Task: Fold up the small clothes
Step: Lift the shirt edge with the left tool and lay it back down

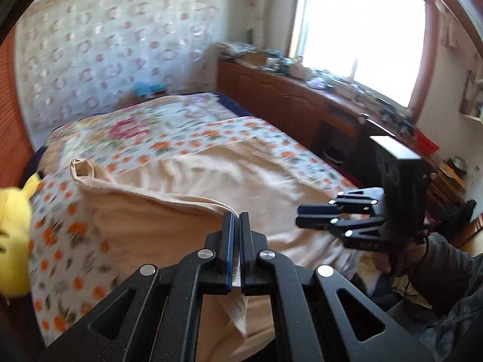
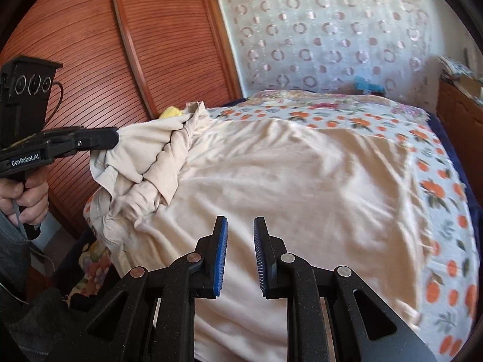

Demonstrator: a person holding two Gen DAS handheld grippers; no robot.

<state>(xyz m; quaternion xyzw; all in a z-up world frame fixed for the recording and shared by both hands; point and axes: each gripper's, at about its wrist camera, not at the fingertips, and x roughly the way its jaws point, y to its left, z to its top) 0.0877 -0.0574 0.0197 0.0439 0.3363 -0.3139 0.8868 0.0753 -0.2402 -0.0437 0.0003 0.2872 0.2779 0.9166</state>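
Observation:
A beige garment (image 1: 211, 175) (image 2: 302, 181) lies spread over the bed. My left gripper (image 1: 240, 214) (image 2: 116, 138) is shut on the garment's edge, with a white label hanging below the jaws. It holds that side lifted off the bed, and a sleeve (image 2: 157, 163) hangs bunched and twisted from it. My right gripper (image 2: 240, 220) (image 1: 299, 215) hovers over the near part of the garment. Its blue-padded fingers stand a little apart with nothing between them.
The bed has a white sheet with orange flowers (image 1: 60, 241) (image 2: 437, 196). A yellow plush toy (image 1: 15, 211) (image 2: 172, 111) sits at the bed's left side by a wooden wardrobe (image 2: 151, 45). A cluttered wooden cabinet (image 1: 286, 99) runs under the window.

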